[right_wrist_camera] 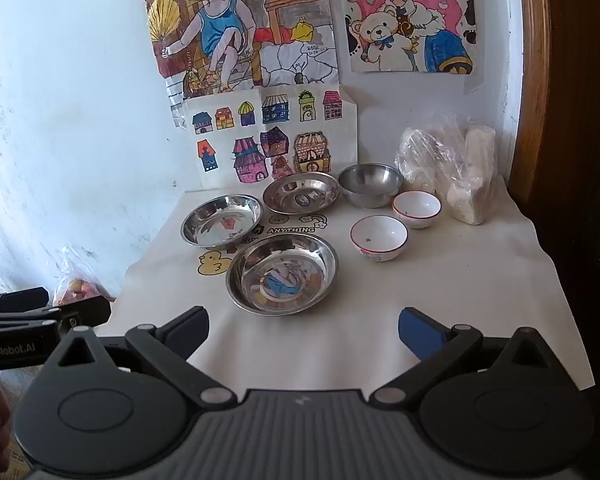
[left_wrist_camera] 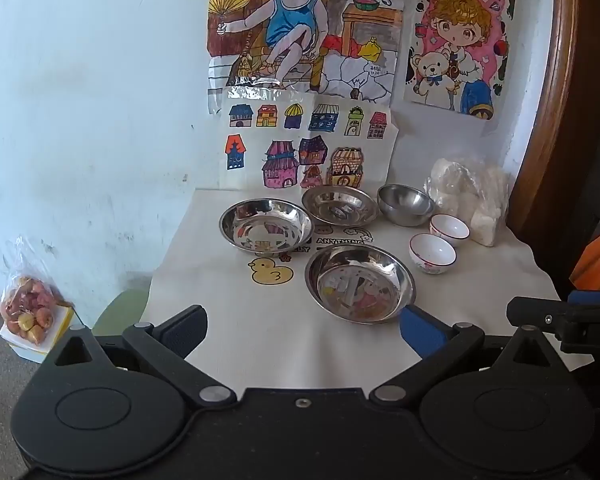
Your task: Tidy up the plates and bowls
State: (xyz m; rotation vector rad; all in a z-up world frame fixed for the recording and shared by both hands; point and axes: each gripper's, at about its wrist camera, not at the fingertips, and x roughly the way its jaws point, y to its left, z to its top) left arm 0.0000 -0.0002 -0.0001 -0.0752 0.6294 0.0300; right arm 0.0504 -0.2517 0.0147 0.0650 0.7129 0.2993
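Three shallow steel plates lie on a white cloth: a near one (left_wrist_camera: 359,283) (right_wrist_camera: 282,274), a left one (left_wrist_camera: 266,226) (right_wrist_camera: 221,221) and a far one (left_wrist_camera: 340,205) (right_wrist_camera: 301,192). A deeper steel bowl (left_wrist_camera: 405,204) (right_wrist_camera: 370,185) stands behind two white ceramic bowls with red rims, one nearer (left_wrist_camera: 432,253) (right_wrist_camera: 379,238) and one farther (left_wrist_camera: 449,230) (right_wrist_camera: 416,209). My left gripper (left_wrist_camera: 302,330) is open and empty, just in front of the near plate. My right gripper (right_wrist_camera: 303,332) is open and empty, in front of the near plate and nearer ceramic bowl.
The white cloth (left_wrist_camera: 260,320) (right_wrist_camera: 460,280) with a duck print covers the table, against a wall with children's drawings (left_wrist_camera: 300,144). A plastic bag of white items (left_wrist_camera: 474,200) (right_wrist_camera: 456,172) sits at the back right. A bag of fruit (left_wrist_camera: 28,310) lies on the floor, left.
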